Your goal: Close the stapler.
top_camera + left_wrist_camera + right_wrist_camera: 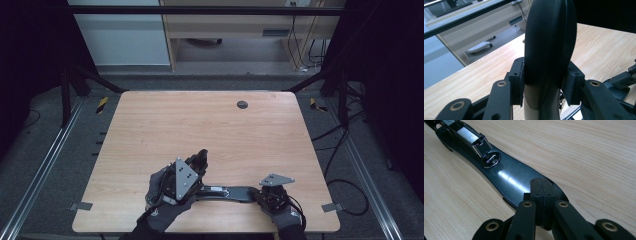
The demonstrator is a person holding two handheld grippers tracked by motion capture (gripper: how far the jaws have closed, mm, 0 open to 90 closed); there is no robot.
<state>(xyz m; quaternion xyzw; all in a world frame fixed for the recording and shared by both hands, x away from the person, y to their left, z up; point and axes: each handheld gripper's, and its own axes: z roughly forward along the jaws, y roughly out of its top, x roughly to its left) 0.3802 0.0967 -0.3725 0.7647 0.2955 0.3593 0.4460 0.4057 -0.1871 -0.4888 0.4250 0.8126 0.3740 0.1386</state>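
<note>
— While the stapler (225,191) lay opened flat at the table's (210,125) near edge, which way did it run?
— Left to right, base plate toward the right tongs (541,195), which were closed on its rim.
— And the left tongs (546,82)?
— Clamped on the raised black arm (550,42), standing upright at the left end, so each hand held its own end.

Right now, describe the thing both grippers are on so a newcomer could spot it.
On the wooden table, look at the near edge between the two gloved hands. A black stapler lies swung open, its flat glossy base under the right gripper, its domed top clamped upright in the left gripper.
</note>
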